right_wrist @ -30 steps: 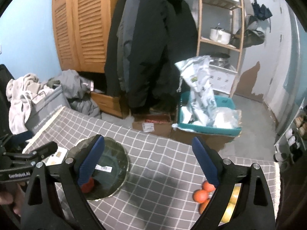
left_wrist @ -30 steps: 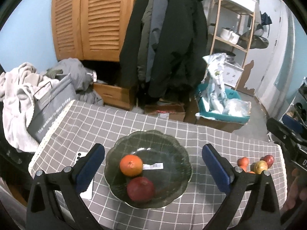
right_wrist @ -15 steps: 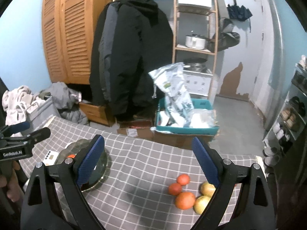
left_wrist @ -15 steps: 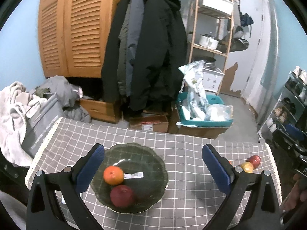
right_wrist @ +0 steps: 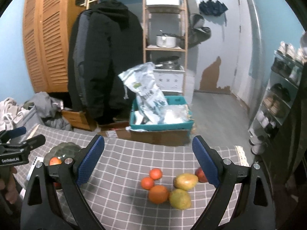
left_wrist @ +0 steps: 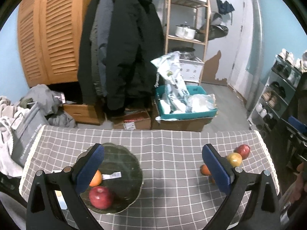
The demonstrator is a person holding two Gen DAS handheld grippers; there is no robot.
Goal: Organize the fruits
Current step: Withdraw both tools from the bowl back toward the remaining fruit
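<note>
A dark green glass plate (left_wrist: 122, 164) sits on the left of the checked tablecloth, holding a red apple (left_wrist: 100, 197) and an orange (left_wrist: 96, 178). My left gripper (left_wrist: 153, 170) hangs open above the table, nothing between its fingers. In the right wrist view a loose group of fruit lies between the open fingers of my right gripper (right_wrist: 147, 163): a big orange (right_wrist: 158, 194), two small oranges (right_wrist: 147, 183), two yellow fruits (right_wrist: 185, 181) and a red apple (right_wrist: 199, 174) partly behind the right finger. The plate (right_wrist: 63, 148) shows at far left there.
The table's far edge (left_wrist: 149, 130) drops to a floor with cardboard boxes and a teal bin (left_wrist: 184, 111). Hanging coats (left_wrist: 122, 53), a wooden shelf rack (left_wrist: 188, 28) and a laundry pile (left_wrist: 11, 115) stand beyond. A white card (right_wrist: 33, 165) lies by the plate.
Both grippers have pulled back and risen, so more of the room shows. My right gripper swung right, bringing the loose fruit between its fingers. Both stayed open.
</note>
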